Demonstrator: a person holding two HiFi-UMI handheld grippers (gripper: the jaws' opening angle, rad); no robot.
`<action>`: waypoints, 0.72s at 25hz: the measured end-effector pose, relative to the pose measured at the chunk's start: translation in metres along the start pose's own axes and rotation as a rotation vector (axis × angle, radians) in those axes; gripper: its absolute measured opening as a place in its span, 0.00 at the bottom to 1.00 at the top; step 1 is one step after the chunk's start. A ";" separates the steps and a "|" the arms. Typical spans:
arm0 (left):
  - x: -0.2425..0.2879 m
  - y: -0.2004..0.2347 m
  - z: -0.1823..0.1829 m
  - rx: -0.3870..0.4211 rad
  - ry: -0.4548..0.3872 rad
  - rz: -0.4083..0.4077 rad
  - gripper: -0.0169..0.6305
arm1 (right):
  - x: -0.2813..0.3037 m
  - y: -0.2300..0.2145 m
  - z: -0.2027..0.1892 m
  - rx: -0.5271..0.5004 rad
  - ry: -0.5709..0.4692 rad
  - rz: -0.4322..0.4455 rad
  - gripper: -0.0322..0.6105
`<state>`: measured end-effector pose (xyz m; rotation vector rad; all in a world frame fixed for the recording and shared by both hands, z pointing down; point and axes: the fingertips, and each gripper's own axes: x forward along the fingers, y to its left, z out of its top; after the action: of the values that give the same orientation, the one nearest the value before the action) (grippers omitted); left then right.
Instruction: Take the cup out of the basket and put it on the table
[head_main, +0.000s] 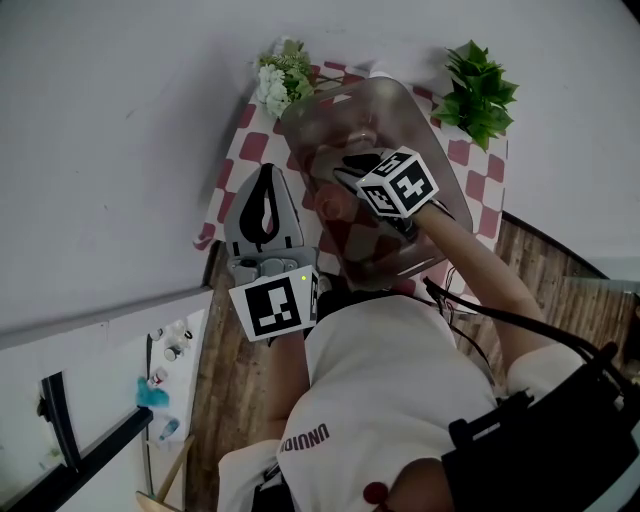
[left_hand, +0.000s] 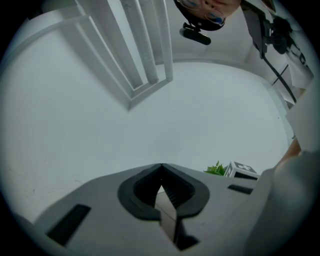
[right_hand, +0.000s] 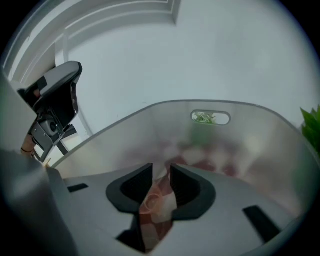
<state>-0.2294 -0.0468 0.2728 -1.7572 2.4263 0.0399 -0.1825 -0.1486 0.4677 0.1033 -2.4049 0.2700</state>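
Observation:
A translucent basket (head_main: 425, 125) stands on the red-and-white checked table (head_main: 250, 150). My right gripper (head_main: 345, 180) reaches down inside it. A pale pinkish translucent cup (head_main: 333, 207) lies in the basket at the fingertips. In the right gripper view the gripper (right_hand: 161, 172) has its jaws drawn close together on the cup's wall (right_hand: 152, 202), with the basket's wall (right_hand: 150, 130) and handle hole (right_hand: 210, 118) beyond. My left gripper (head_main: 267, 170) is held shut and empty outside the basket's left side; its own view shows the gripper (left_hand: 161, 167) pointed at a bare white wall.
A green potted plant (head_main: 478, 90) stands at the table's far right corner and white flowers (head_main: 282, 78) at the far left corner. The table backs onto a white wall. Wooden floor and the person's body lie below.

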 end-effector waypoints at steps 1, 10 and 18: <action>0.000 0.000 0.000 0.002 0.001 -0.002 0.05 | 0.003 -0.001 -0.003 -0.002 0.015 0.000 0.22; 0.000 0.001 -0.001 -0.036 0.020 0.011 0.05 | 0.019 -0.003 -0.021 -0.025 0.080 -0.005 0.22; 0.002 0.004 0.002 -0.047 0.018 0.018 0.05 | 0.032 -0.001 -0.042 -0.026 0.154 0.030 0.23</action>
<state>-0.2334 -0.0476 0.2708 -1.7634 2.4735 0.0843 -0.1794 -0.1398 0.5202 0.0329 -2.2580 0.2514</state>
